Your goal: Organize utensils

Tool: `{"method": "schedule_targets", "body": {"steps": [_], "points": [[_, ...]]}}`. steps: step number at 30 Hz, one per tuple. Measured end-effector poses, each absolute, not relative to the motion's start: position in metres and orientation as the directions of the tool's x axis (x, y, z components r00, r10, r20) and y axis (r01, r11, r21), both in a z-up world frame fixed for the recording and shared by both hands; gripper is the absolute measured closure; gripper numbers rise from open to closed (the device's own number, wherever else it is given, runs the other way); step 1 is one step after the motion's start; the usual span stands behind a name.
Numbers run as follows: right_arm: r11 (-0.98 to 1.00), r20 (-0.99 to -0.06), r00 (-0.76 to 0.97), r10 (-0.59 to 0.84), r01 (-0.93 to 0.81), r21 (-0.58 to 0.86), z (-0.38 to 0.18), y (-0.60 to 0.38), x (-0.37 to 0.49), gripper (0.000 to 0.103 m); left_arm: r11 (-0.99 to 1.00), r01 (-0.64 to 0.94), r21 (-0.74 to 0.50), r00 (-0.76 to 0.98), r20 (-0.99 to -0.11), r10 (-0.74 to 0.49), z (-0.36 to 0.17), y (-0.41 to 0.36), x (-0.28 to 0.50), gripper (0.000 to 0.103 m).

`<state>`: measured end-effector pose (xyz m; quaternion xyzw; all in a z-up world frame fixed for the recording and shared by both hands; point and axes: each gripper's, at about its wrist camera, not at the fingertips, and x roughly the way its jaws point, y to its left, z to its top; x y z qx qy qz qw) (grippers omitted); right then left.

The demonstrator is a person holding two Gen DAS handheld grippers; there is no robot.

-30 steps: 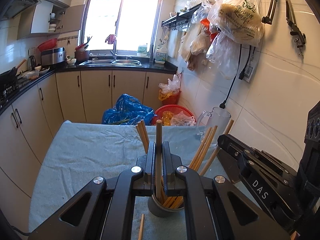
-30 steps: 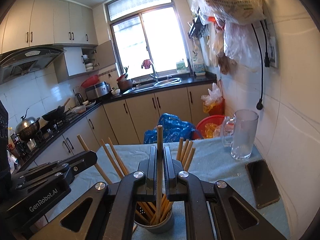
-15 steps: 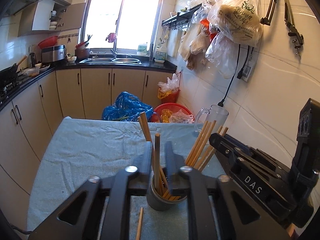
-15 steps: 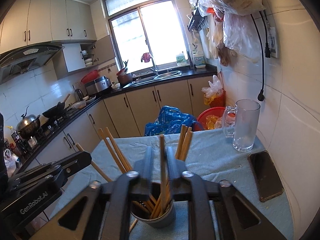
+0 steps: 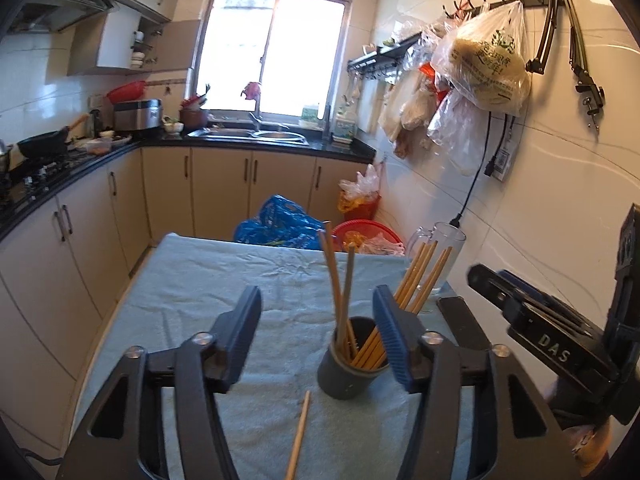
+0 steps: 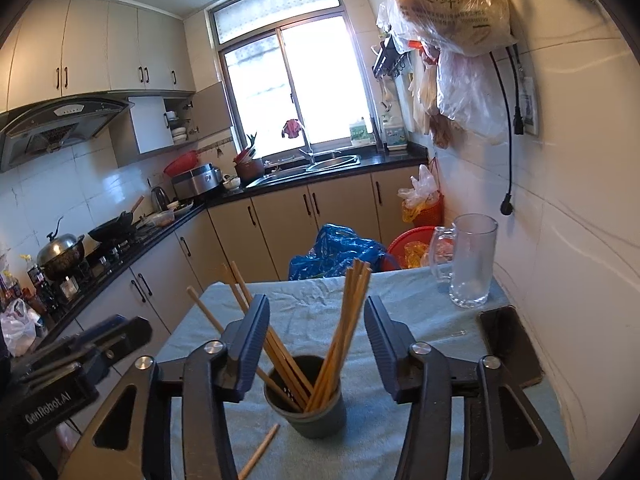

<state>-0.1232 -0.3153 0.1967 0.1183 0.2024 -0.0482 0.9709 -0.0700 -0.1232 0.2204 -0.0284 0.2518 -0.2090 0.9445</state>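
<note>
A dark grey cup (image 5: 347, 374) (image 6: 316, 412) stands on the blue-cloth table (image 5: 224, 292) with several wooden chopsticks (image 5: 340, 288) (image 6: 344, 320) leaning in it. One loose chopstick (image 5: 298, 436) (image 6: 260, 452) lies on the cloth in front of the cup. My left gripper (image 5: 316, 316) hangs just short of the cup, its jaws opening, no pad touching a chopstick. My right gripper (image 6: 316, 328) likewise faces the cup with jaws opening and nothing gripped. Each gripper shows at the edge of the other's view.
A glass mug (image 6: 470, 264) stands at the table's far right by the tiled wall. A black phone (image 6: 510, 344) lies near it. Past the table are a blue bag (image 5: 280, 228), a red basket (image 5: 366, 234) and kitchen cabinets.
Both grippers were shut on a chopstick each above the cup. Both let go, the chopsticks dropped into the cup, and both grippers drew back with jaws spreading.
</note>
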Motion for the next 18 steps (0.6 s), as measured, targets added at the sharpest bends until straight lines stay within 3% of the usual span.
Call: {"method": "schedule_targets", "body": {"steps": [3,9,13,18], "points": [[0.971,-0.423,0.903,-0.073,0.161,0.177,0.190,-0.311,-0.142,0.041,0.928,0.343,-0.144,0.813,-0.449,-0.370,0.218,-0.114,-0.087,0.027],[0.964,-0.470,0.878,-0.086,0.193,0.184,0.165,-0.308,-0.177,0.040,0.957,0.281,-0.072,0.849,-0.446,-0.283,0.209,-0.104,-0.122,0.016],[0.957,-0.481,0.870,-0.107,0.220,0.187,0.154,-0.305,-0.196,0.039,0.980,0.196,-0.019,0.901,-0.390,-0.188,0.209,-0.097,-0.150,0.004],[0.954,-0.485,0.863,-0.143,0.250,0.164,0.145,-0.295,-0.215,0.036,0.991,0.131,0.028,0.938,-0.327,-0.115,0.211,-0.090,-0.182,0.000]]}}
